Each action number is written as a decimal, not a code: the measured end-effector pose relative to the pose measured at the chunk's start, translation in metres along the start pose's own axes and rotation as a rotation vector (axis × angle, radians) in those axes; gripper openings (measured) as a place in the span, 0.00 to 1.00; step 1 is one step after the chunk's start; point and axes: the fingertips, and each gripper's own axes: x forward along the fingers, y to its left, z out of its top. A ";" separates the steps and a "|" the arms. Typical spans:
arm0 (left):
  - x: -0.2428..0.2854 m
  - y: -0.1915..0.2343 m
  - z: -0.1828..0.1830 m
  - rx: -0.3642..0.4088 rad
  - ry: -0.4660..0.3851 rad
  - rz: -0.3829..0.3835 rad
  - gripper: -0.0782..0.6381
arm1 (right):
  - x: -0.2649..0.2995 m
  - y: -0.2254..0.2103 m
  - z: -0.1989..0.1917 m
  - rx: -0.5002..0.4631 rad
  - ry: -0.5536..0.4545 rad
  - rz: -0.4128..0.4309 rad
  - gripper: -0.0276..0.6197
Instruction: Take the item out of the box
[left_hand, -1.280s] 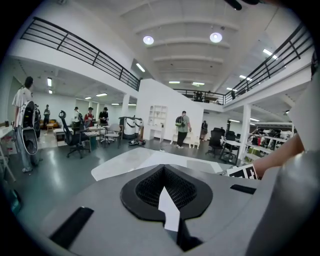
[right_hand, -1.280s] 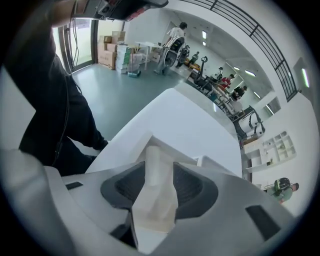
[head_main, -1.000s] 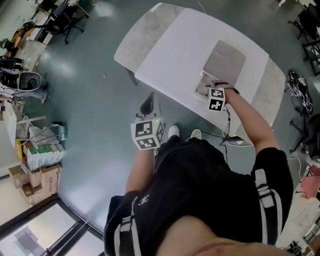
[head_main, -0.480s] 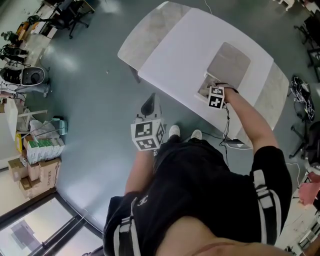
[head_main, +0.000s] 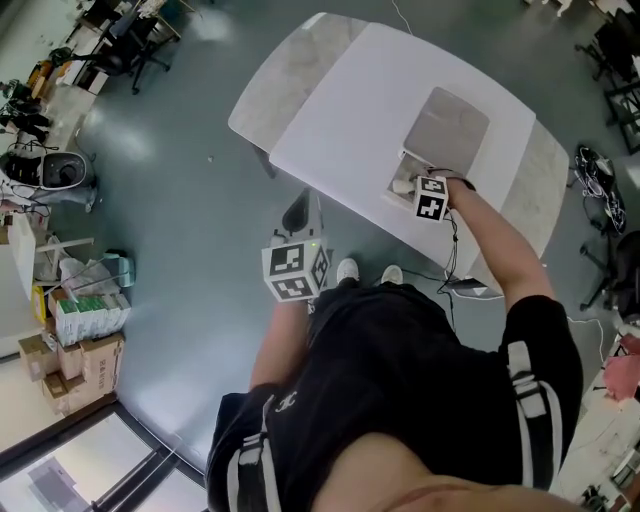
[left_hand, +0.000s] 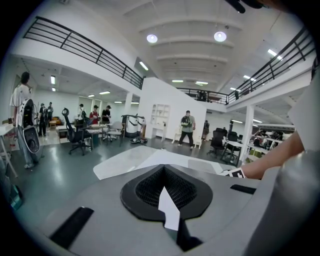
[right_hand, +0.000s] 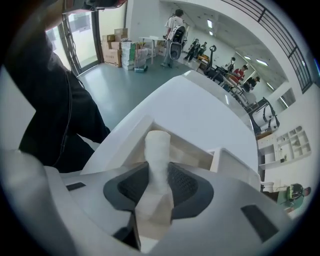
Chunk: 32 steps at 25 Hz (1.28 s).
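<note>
Grasp step: our right gripper (right_hand: 159, 172) is closing around the white item (right_hand: 157, 147), inside the box (right_hand: 120, 145) at frame centre. Left gripper (left_hand: 167, 202) hangs shut, empty. Next, we need a firm pinch and a clean lift.

— What does the person wear?
— A black top (head_main: 400, 380) with short sleeves. White stripes (head_main: 522, 385) run down each sleeve, and a small white logo (head_main: 285, 400) sits near the left one. The shoes (head_main: 347, 267) are white.
— And the rig?
— The left cube (head_main: 293, 268) and the right cube (head_main: 432, 198) are white, with black square markers on their faces. The left gripper (left_hand: 167, 200) has a smooth grey shell, black ribbed pads (left_hand: 145, 187) and narrow black slots (left_hand: 72, 227).
</note>
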 end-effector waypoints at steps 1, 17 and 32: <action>0.002 -0.003 0.002 0.002 -0.005 -0.012 0.12 | -0.005 -0.001 0.000 0.020 -0.003 -0.010 0.24; 0.041 -0.087 0.034 0.072 -0.077 -0.245 0.12 | -0.173 -0.061 0.012 0.621 -0.416 -0.502 0.23; 0.064 -0.164 0.042 0.120 -0.111 -0.394 0.12 | -0.343 -0.037 -0.043 0.989 -0.813 -1.095 0.23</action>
